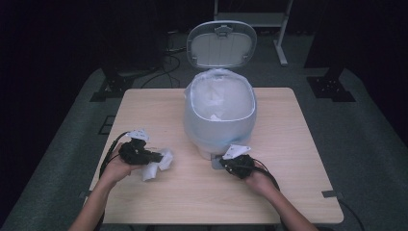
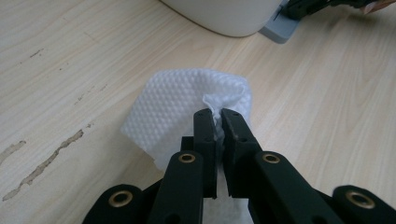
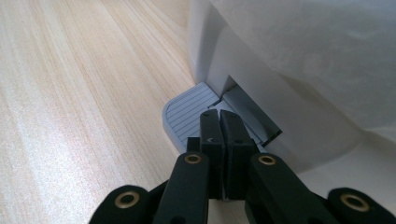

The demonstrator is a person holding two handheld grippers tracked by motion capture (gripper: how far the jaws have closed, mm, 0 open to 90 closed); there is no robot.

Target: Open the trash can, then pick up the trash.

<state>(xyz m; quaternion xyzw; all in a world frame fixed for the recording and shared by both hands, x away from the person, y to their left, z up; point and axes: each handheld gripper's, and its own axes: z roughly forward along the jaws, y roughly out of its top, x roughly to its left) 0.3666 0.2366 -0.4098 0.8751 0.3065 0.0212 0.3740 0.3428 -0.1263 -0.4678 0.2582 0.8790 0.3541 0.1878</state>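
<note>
- High view, item one: pedal bin point(image 1: 219, 120), white, lined with a thin plastic bag, standing at the far middle of the wooden table point(image 1: 298, 192). Its lid point(image 1: 221, 44) stands raised behind the open mouth, and some crumpled white waste already lies inside.
- Item two: grey foot pedal point(image 3: 187, 114) at the bin's base. The right gripper point(image 3: 219, 116) rests on it with jaws pressed together and nothing between them. Judged purpose: the closed tips act as a blunt pusher, holding the pedal down so the lid stays up.
- Item three: white embossed paper towel point(image 2: 177, 105), crumpled, at the near left of the table, well apart from the bin's mouth. The left gripper point(image 2: 217, 114) pinches a gathered fold of it between nearly closed jaws; the rest hangs loose ahead of and under the tips, close above the wood. Whether the lower edge touches the table cannot be told.
- Judged reason for the hold: a pinch on one bunched corner is enough for so light a thing and leaves it free to drop once released over the open bin.
- Pose, left hand point(image 1: 115, 166): forearm entering from the bottom left, gripper lying roughly level and pointing right, toward the bin.
- Pose, right hand point(image 1: 257, 180): forearm entering from the bottom right, gripper angled forward, left and down, tips at the foot of the bin.
</note>
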